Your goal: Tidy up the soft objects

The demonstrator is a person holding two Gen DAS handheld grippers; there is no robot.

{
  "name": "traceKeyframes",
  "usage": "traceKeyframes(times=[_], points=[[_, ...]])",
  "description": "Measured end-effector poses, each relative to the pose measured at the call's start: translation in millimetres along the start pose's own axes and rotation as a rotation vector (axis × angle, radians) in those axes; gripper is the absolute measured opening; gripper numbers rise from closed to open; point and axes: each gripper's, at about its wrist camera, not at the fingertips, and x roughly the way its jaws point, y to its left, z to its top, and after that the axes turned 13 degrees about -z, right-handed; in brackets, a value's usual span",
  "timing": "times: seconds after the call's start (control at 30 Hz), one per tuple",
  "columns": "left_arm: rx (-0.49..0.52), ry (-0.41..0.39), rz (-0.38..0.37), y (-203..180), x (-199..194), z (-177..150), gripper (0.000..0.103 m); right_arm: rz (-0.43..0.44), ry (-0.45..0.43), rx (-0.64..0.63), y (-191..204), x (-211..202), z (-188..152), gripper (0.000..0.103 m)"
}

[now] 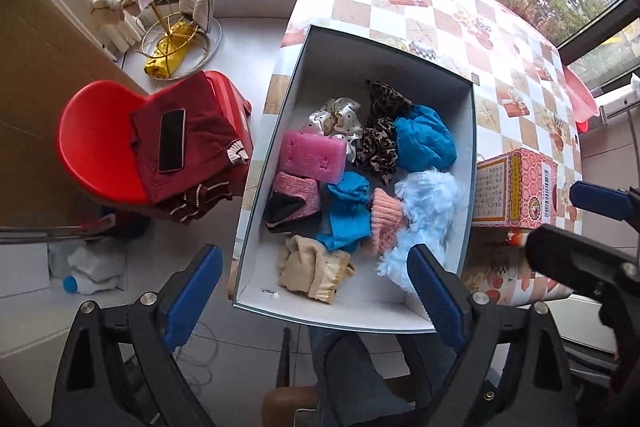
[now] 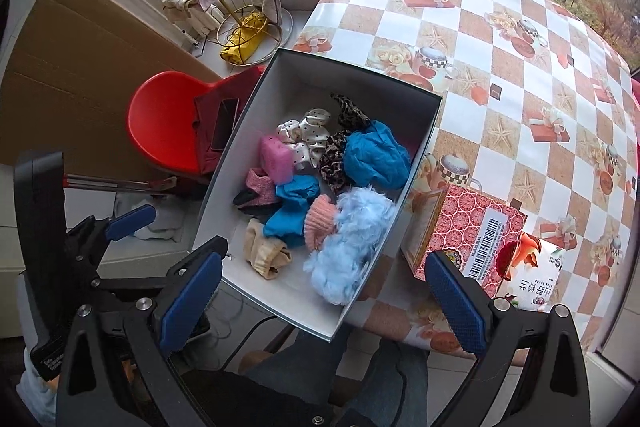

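Observation:
A white box (image 1: 332,67) (image 2: 340,75) stands at the table's near left corner and hangs over the edge. It holds a pink sponge (image 1: 312,155) (image 2: 276,157), two blue cloths (image 1: 424,139) (image 1: 346,211), a light-blue fluffy piece (image 1: 428,211) (image 2: 352,231), a pink knit (image 1: 386,223), a beige sock (image 1: 312,271) (image 2: 266,253), a leopard scrunchie (image 1: 380,143) and a dotted white scrunchie (image 1: 336,119). My left gripper (image 1: 316,291) hovers open above the box's near end, nothing between its pads. My right gripper (image 2: 324,303) is open and empty too, over the box's near right corner.
A red patterned carton (image 1: 516,187) (image 2: 468,227) and a printed packet (image 2: 532,279) lie right of the box on the checked tablecloth (image 2: 500,67). On the left, a red chair (image 1: 92,143) carries a maroon garment and a phone (image 1: 172,141). A gold rack (image 1: 160,11) stands by the window.

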Motion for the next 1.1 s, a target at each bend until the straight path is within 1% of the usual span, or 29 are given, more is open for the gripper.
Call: traceKeyframes(times=[0.33, 0.63, 1.1], points=[[0.012, 0.0, 0.0, -4, -2, -1, 0.095, -0.033, 0.007, -0.012, 3, 2, -2, 0.102], [0.022, 0.02, 0.001, -9, 2, -6, 0.095, -0.123, -0.002, -0.034, 5, 3, -2, 0.102], [0.016, 0.06, 0.006, -12, 12, -7, 0.095, -0.125, 0.017, -0.025, -1, 11, -4, 0.102]])
